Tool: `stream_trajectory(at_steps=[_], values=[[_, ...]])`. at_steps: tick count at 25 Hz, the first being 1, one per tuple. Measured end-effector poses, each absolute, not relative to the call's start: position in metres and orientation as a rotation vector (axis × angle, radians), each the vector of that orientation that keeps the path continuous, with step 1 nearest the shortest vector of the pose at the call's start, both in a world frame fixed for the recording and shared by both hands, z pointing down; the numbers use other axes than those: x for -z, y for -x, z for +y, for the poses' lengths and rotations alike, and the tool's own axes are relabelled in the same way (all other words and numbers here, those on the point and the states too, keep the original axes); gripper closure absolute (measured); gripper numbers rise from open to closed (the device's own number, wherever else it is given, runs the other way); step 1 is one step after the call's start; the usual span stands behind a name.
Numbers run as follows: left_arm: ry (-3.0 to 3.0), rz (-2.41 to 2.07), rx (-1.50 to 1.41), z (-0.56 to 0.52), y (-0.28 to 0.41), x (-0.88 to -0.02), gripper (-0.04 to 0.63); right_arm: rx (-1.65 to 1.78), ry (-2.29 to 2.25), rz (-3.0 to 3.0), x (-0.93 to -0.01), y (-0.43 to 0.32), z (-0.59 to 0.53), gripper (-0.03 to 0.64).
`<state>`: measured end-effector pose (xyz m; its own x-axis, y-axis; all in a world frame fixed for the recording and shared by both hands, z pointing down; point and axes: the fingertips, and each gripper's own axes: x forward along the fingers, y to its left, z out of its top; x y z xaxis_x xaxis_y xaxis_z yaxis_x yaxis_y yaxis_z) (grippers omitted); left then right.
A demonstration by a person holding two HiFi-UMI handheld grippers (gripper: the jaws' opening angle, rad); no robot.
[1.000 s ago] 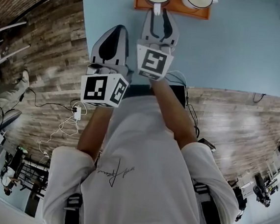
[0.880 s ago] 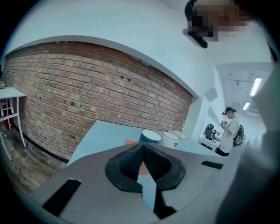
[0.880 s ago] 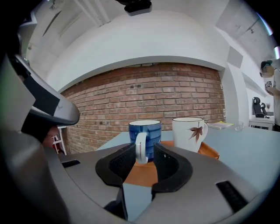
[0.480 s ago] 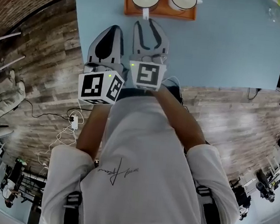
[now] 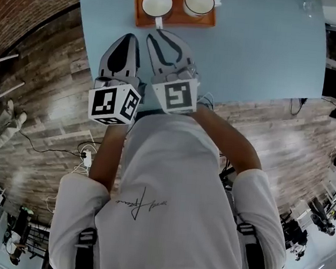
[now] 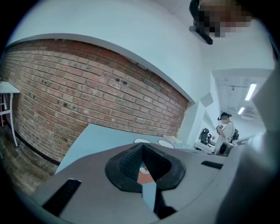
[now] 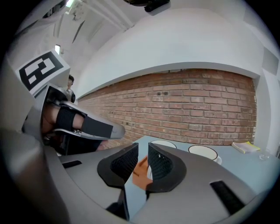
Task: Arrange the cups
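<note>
While you hold both grippers side by side over the near part of the light blue table (image 5: 264,51), both cups sit in the orange tray (image 5: 180,21), farther out on the table straight ahead of the jaws. The left cup (image 5: 157,4) and the right cup (image 5: 199,2) stand upright, side by side and slightly apart, both white and open end up. The handle of the left cup points back toward you and reaches the tray's near rim. The handle of the right cup points to your right. Your right gripper (image 5: 159,37) is released: its jaws have just been closing, but a narrow gap is left between the pads and nothing stands in it. Through that gap you see only the tray and the table. Its tips lie just short of the tray's near rim, close to the left cup's handle. Your left gripper (image 5: 126,37) is clenched, its pads meeting at the tips with nothing held, and it lies just beside the right gripper and slightly nearer to you. A brick wall (image 7: 201,105) stands beyond the table.
</note>
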<state>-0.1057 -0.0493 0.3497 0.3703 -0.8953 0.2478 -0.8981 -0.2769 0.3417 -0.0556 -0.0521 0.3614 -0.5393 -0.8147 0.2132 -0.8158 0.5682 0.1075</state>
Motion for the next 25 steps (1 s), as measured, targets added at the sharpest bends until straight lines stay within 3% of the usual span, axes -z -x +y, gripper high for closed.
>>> stream_trajectory(at_steps=[25], values=[[-2.291, -1.452, -0.032, -0.053, 0.036, -0.331, 0.588, -0.187, -1.053, -2.73, -0.327, -0.038, -0.056, 0.549]])
